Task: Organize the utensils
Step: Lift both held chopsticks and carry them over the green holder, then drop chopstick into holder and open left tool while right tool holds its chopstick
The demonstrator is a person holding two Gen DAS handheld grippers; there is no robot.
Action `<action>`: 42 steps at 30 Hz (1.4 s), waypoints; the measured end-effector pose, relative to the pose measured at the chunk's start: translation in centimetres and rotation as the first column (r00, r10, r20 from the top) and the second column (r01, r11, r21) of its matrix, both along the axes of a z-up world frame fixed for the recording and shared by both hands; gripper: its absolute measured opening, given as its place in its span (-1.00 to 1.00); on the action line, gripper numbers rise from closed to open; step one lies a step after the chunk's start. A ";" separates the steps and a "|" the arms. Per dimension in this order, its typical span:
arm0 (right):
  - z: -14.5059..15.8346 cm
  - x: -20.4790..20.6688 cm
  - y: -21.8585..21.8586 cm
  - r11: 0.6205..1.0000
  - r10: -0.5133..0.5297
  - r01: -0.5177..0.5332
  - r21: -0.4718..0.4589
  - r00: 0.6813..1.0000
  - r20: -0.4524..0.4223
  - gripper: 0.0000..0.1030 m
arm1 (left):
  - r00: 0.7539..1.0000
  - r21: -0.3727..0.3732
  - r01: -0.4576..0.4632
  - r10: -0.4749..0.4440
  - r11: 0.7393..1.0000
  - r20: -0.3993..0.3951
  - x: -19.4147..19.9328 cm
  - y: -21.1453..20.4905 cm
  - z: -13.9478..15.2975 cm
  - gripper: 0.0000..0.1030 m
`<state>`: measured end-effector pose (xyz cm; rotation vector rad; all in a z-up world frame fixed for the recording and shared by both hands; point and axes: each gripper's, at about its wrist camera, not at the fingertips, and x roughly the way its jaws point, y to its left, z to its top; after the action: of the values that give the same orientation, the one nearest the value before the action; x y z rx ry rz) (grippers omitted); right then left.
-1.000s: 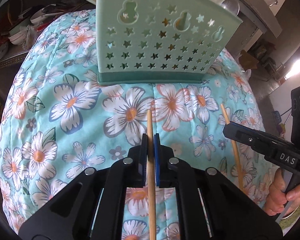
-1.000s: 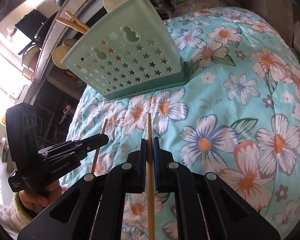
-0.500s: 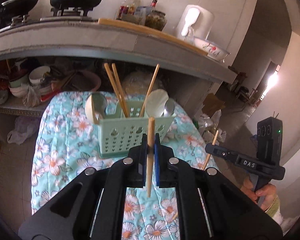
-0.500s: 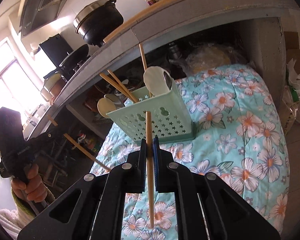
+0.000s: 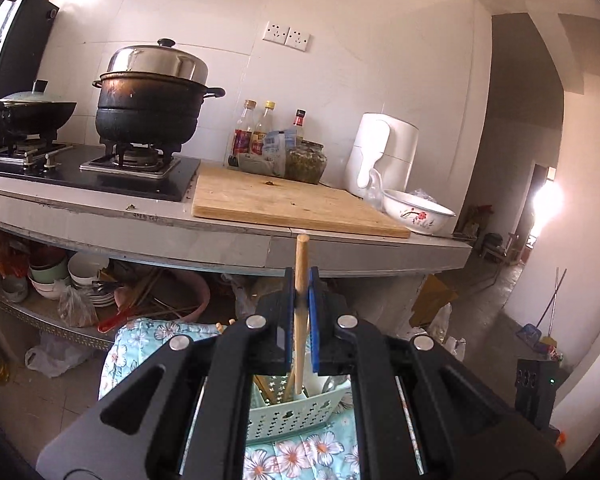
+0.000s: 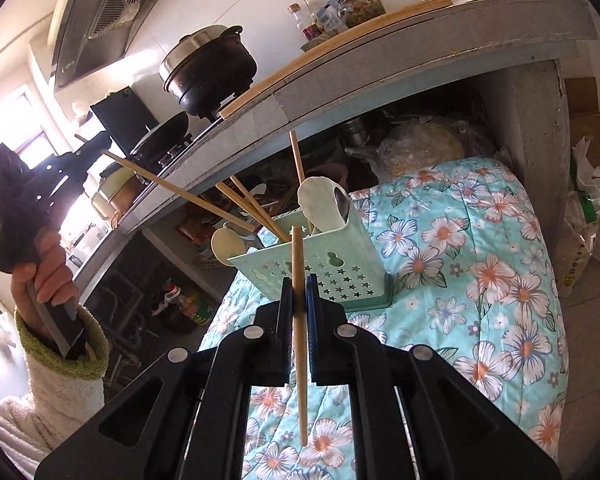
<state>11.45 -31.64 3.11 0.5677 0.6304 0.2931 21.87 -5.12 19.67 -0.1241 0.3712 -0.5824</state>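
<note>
Both grippers loaded w/ one chopstick each, so I'm at the drop-in step: getting sticks into the green utensil basket (image 6: 324,264), which sits on the floral cloth (image 6: 480,280).

My left gripper (image 5: 300,308): jaws nearly closed, pinching a wooden chopstick (image 5: 300,280) roughly upright. In the left wrist view the lower end looks to be at or just inside the basket mouth (image 5: 296,404), next to other sticks already in there; can't tell if it's touching bottom. Seen from the right wrist view, that left gripper (image 6: 96,146) is held high and off to the side, its stick (image 6: 180,190) slanting down toward the basket.

My right gripper (image 6: 299,300): jaws also clamped tight on a second chopstick (image 6: 298,320), near vertical, lower tip hanging over the cloth, in front of the basket, not over it yet.

Basket already holds a few chopsticks (image 6: 252,208) + pale spoons (image 6: 320,200).

Next, I reckon: left eases open so its stick slides down among the others. Then right needs to lift, move fwd over the rim, get the tip clear of the spoon heads, and release. Risk = tip catching the rim or nudging the light basket.
</note>
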 end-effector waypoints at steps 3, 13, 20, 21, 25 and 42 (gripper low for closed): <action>-0.1 0.0 -0.3 1.000 -0.001 0.001 0.003 1.000 0.000 -0.87 | 0.999 0.032 -0.021 0.022 0.999 -0.025 1.9 -0.7 -1.0 -0.89; -0.6 0.4 -1.0 1.000 -0.005 0.005 0.011 1.000 -0.021 -0.87 | 0.990 0.113 -0.038 0.053 0.993 -0.127 6.3 -2.3 -6.9 -0.89; -0.8 0.8 -1.0 1.000 -0.004 0.004 0.012 1.000 -0.029 -0.87 | 0.969 0.163 0.013 0.028 0.986 -0.246 7.9 -3.5 -10.4 -0.89; -0.7 0.8 -1.0 1.000 -0.005 0.005 0.008 1.000 -0.027 -0.87 | 0.966 0.166 0.019 0.025 0.986 -0.259 8.0 -3.5 -10.9 -0.89; 0.4 0.8 -1.0 1.000 -0.011 0.011 -0.012 1.000 -0.010 -0.87 | 0.957 0.151 0.021 0.024 0.988 -0.288 7.6 -2.8 -11.8 -0.80; 11.6 5.2 0.6 0.990 -0.030 0.061 -0.129 0.973 0.228 -0.87 | 0.970 0.083 -0.062 0.080 0.995 -0.231 1.1 5.6 -12.5 -0.08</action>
<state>16.63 -31.02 14.72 0.4107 0.4134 0.2646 22.99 0.46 7.19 -0.1336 0.6153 -0.4833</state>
